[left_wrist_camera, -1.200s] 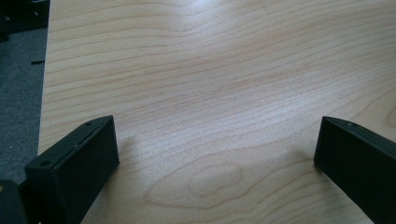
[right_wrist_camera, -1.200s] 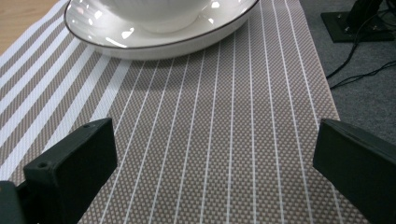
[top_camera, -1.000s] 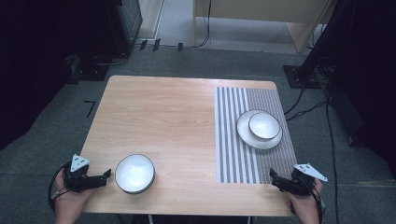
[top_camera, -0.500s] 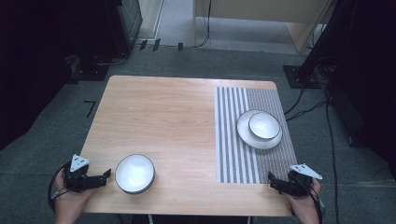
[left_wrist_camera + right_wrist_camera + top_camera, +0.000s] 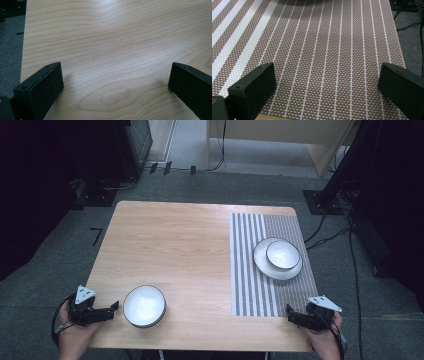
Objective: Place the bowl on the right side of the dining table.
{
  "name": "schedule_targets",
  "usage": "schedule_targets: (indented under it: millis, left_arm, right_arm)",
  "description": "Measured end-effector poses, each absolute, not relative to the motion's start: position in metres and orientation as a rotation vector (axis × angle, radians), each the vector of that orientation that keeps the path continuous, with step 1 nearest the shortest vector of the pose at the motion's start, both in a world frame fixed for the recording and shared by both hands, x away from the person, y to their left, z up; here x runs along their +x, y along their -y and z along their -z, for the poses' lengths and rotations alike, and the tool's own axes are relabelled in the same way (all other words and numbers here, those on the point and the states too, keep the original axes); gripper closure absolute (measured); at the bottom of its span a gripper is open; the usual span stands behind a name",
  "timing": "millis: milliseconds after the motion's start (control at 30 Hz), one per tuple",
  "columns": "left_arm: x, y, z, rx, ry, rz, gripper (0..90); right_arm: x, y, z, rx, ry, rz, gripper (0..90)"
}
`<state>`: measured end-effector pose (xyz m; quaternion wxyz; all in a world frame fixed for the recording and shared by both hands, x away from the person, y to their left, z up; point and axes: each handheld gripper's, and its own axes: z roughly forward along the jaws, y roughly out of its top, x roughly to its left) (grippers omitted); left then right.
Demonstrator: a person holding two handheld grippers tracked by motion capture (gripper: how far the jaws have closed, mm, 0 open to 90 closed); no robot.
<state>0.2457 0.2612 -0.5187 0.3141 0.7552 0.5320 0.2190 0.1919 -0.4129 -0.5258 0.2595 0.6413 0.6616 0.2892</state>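
Left gripper view has my jaws spread wide over bare wood, nothing between them; right gripper view shows the same wide gap above the striped mat (image 5: 319, 50). From above, my left gripper (image 5: 114, 307) sits just beside the near bowl (image 5: 144, 305) at the desk (image 5: 170, 245) edge, and my right gripper (image 5: 291, 315) is well apart from the bowl on the plate (image 5: 283, 254).

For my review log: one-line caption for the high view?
Left gripper beside white bowl; right gripper at striped placemat.

White bowl (image 5: 144, 306), upright and empty, near the wooden table's (image 5: 190, 250) front-left edge.
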Motion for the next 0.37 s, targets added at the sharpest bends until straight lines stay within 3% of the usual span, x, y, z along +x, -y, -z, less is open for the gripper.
schedule_targets:
  millis: [367]
  left_arm:
    - [0.2457,-0.2609,0.5187,1.992,-1.404,-0.579,0.0]
  right_arm:
    - [0.1916,0.4126,0.5257,1.742,-1.788,-0.781,1.5]
